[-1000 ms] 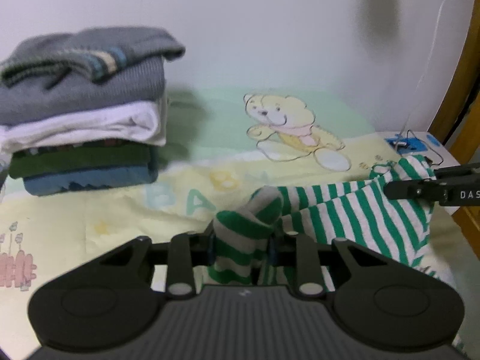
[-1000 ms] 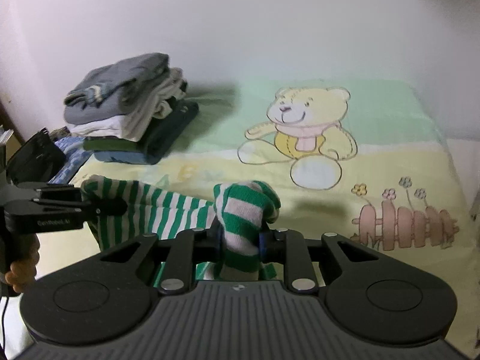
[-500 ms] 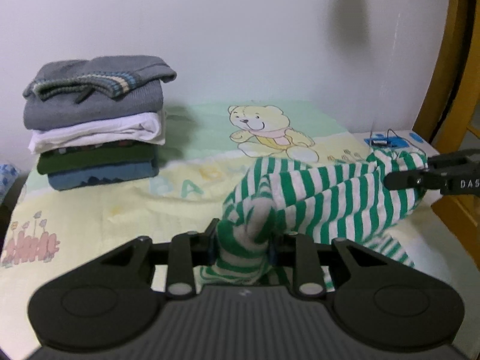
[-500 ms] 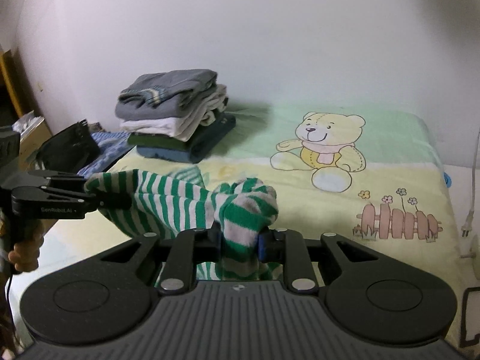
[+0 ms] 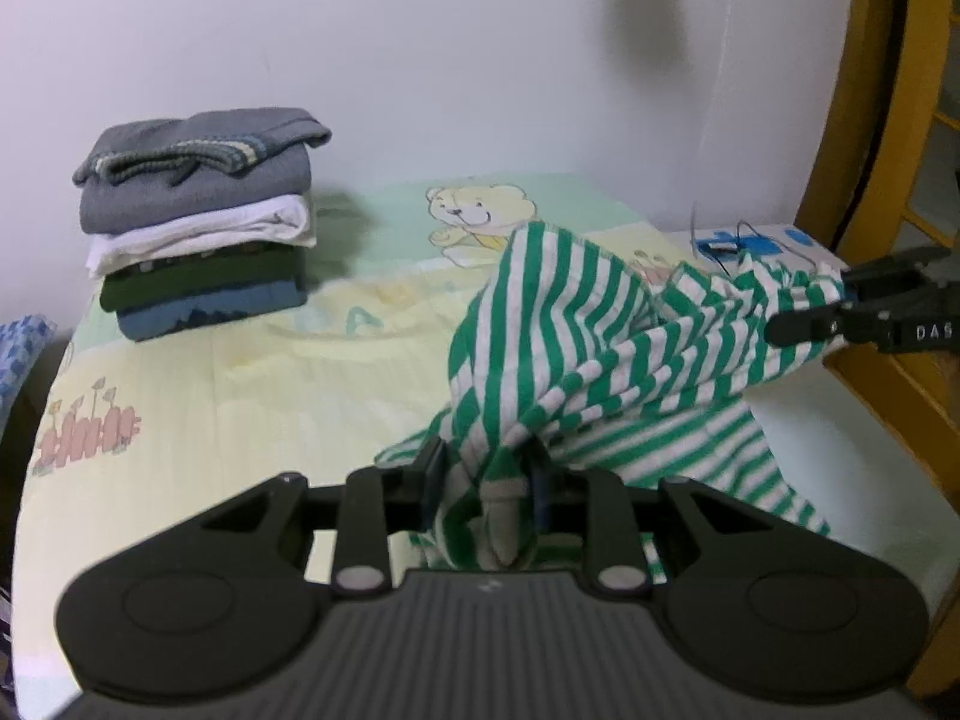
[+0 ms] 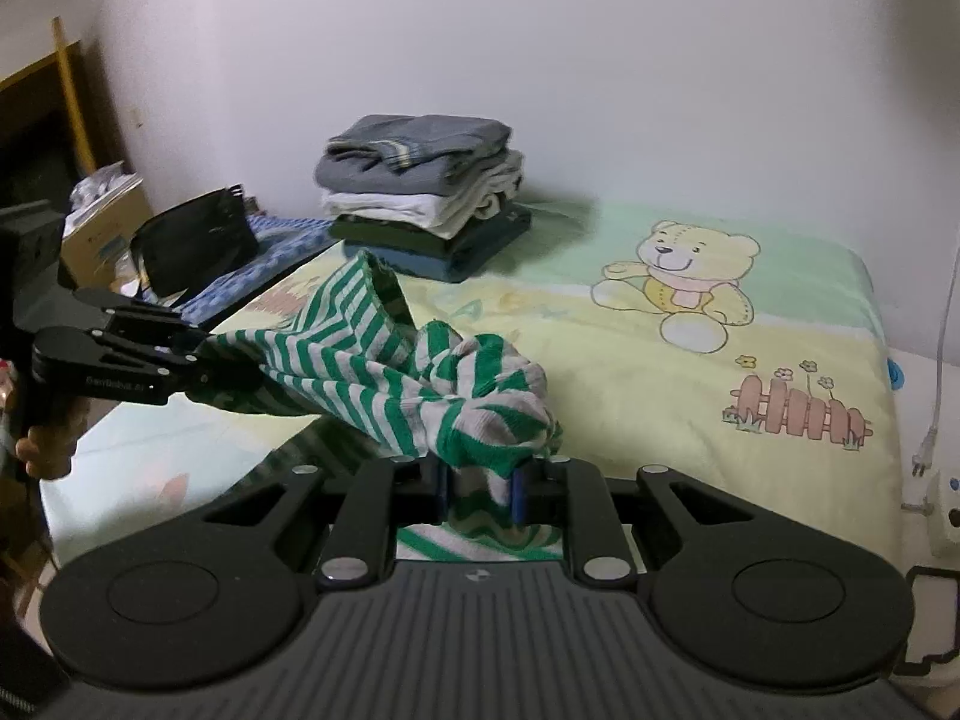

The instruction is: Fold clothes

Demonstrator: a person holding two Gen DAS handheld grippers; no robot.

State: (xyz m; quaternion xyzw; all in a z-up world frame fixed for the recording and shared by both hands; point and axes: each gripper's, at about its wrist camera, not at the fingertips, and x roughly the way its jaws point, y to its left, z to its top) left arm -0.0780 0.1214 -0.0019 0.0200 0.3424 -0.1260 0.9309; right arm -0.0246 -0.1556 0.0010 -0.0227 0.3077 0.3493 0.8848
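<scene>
A green-and-white striped garment (image 5: 570,330) hangs stretched between both grippers above the bear-print bed sheet (image 5: 240,396). My left gripper (image 5: 486,480) pinches one bunched corner, its jaws closing on the cloth. In the right wrist view my right gripper (image 6: 480,480) grips another bunched corner of the garment (image 6: 372,354), its jaws also closing on the fabric. Each gripper shows in the other's view: the right gripper (image 5: 840,306) at the far right, the left gripper (image 6: 228,366) at the left, held by a hand. The garment's lower part drapes onto the sheet.
A stack of folded clothes (image 5: 204,222) topped by a grey sweater sits at the back left by the white wall. A yellow wooden frame (image 5: 870,120) rises on the right. Beside the bed are a black bag (image 6: 192,240), a cardboard box (image 6: 102,228) and a power strip (image 6: 942,504).
Both grippers have drawn back from the wall and risen slightly. The striped garment has lifted off the sheet and spread between them. The folded stack looks farther away.
</scene>
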